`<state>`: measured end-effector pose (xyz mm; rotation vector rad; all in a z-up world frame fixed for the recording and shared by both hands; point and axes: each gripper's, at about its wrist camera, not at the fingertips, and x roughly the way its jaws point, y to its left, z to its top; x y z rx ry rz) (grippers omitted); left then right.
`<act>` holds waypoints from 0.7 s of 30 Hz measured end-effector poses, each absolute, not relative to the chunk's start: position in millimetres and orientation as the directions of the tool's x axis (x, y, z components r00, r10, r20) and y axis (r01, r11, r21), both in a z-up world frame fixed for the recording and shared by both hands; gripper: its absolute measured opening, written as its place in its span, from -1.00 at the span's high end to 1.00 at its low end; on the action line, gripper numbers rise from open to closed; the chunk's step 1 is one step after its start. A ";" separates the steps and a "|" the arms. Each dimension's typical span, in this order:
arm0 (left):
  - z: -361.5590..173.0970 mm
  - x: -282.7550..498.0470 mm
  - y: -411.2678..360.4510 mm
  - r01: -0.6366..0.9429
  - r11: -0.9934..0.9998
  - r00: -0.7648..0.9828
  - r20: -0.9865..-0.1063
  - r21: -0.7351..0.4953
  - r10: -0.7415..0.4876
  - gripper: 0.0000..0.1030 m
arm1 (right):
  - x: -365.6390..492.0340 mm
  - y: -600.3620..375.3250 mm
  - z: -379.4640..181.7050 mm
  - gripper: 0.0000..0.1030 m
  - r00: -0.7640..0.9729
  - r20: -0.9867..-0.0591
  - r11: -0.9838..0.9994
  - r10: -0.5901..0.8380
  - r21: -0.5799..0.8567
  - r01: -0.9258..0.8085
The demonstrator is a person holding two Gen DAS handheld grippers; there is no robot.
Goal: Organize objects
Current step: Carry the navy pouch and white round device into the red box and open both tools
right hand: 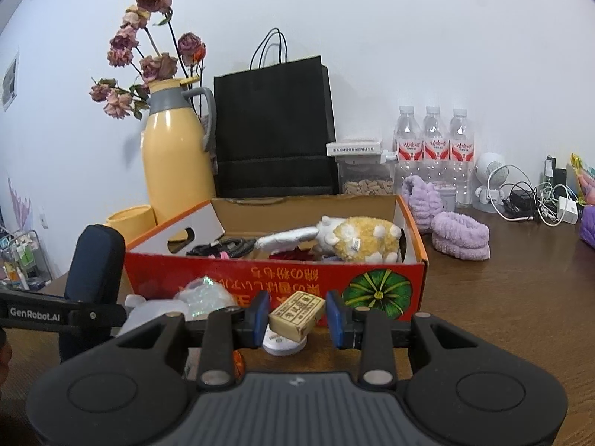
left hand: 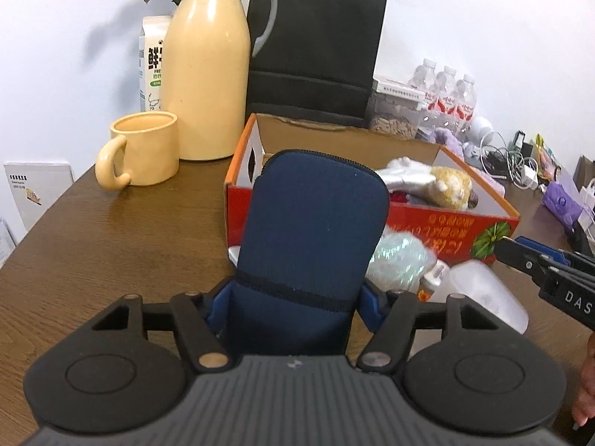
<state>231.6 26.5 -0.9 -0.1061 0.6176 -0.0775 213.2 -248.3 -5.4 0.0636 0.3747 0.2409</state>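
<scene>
My left gripper [left hand: 293, 303] is shut on a navy blue zip pouch [left hand: 312, 223] and holds it upright above the table in front of the red cardboard box [left hand: 446, 230]; the pouch also shows in the right wrist view [right hand: 96, 260]. The red cardboard box [right hand: 260, 278] holds a yellow plush toy [right hand: 364, 239], a silver bundle and black cables. My right gripper [right hand: 297, 319] is open around a small tan wrapped block [right hand: 297, 314], which lies on a white round item [right hand: 284, 343]. A shiny iridescent bag [right hand: 204, 297] lies in front of the box.
A yellow thermos [left hand: 206, 67], a yellow mug [left hand: 143, 148] and a milk carton stand at the back left. A black paper bag [right hand: 275, 130], a snack jar, three water bottles [right hand: 433, 148], purple fluffy bands [right hand: 459, 236] and chargers line the wall.
</scene>
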 end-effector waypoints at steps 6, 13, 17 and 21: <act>34.7 241.3 25.0 0.044 0.991 0.840 -0.533 -0.123 -0.104 -0.28 | 223.2 -248.1 18.4 0.39 0.914 -0.306 0.964 0.267 0.090 -0.251; 73.3 282.0 13.6 0.045 0.990 0.857 -0.504 -0.137 -0.109 -0.28 | 258.2 -233.9 50.3 0.39 0.927 -0.238 0.956 0.289 0.030 -0.290; 72.8 319.2 5.7 0.035 0.985 0.848 -0.516 -0.172 -0.120 -0.28 | 292.7 -222.5 51.7 0.39 0.924 -0.237 0.952 0.299 0.011 -0.305; 54.7 357.8 3.3 0.030 0.982 0.821 -0.556 -0.185 -0.130 -0.28 | 327.3 -215.3 38.7 0.39 0.913 -0.276 0.949 0.302 -0.004 -0.315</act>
